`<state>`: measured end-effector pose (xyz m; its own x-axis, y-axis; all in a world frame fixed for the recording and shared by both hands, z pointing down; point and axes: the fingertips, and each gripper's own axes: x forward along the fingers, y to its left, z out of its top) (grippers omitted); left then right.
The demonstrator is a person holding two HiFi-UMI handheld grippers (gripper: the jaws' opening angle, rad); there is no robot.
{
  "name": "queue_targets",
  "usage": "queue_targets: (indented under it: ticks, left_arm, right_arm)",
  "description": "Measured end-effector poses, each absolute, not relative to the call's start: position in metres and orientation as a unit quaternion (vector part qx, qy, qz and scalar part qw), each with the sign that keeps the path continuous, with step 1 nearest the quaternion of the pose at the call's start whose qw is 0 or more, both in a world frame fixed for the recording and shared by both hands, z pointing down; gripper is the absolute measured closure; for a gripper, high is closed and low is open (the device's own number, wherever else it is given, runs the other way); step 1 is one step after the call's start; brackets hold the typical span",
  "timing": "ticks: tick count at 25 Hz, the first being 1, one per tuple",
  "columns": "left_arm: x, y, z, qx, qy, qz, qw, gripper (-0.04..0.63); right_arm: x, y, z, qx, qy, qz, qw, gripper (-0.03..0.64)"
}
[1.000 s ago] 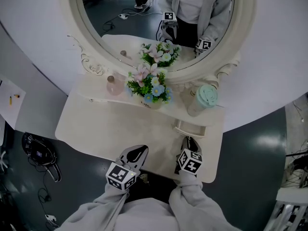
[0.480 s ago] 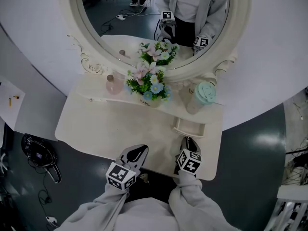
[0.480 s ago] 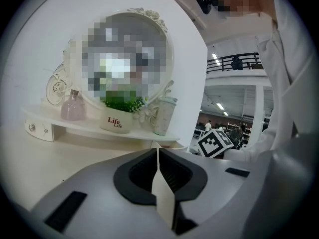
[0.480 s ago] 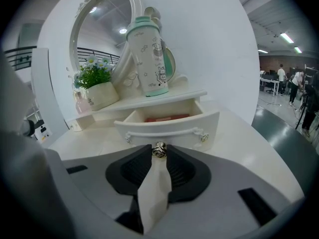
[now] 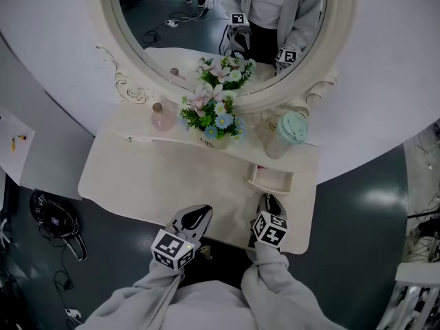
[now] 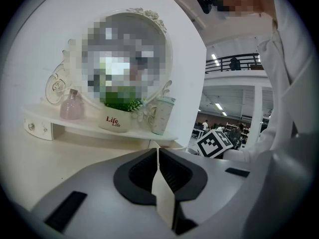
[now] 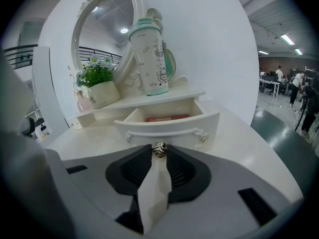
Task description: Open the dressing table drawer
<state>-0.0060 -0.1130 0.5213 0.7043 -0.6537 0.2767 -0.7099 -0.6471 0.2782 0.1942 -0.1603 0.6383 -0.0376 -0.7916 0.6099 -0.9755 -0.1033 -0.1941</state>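
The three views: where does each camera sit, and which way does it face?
Head view: on the person's head, facing steeply down at the dressing table; the left gripper, right gripper and both sleeves show.
Left gripper view: on that gripper, facing along its shut, empty jaws toward the flowerpot; the person's jacket shows at right.
Right gripper view: on that gripper, facing the open drawer, jaws shut on the drawer knob.
Shared: all three show the mint-lidded bottle.
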Motion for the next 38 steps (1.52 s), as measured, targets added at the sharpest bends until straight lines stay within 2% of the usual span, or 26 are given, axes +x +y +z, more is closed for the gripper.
queue_targets:
  ticks: [15, 24, 38]
  left_arm:
    - [0.002, -0.107, 0.519, 0.912, -0.362, 0.073, 0.182, 0.569]
    - [0.002, -0.102, 0.517, 0.915, -0.353, 0.072, 0.179, 0.569]
    - [0.008, -0.085, 0.510, 0.934, -0.310, 0.064, 0.165, 0.569]
  right_arm:
    - [0.192, -0.153, 0.636, 0.666, -0.660, 0.318, 0.137, 0.505]
    - [0.181, -0.140, 0.611, 0.660, -0.678, 0.315, 0.076, 0.337]
    - [0.169, -0.090, 0.557, 0.656, -0.698, 0.283, 0.044, 0.322]
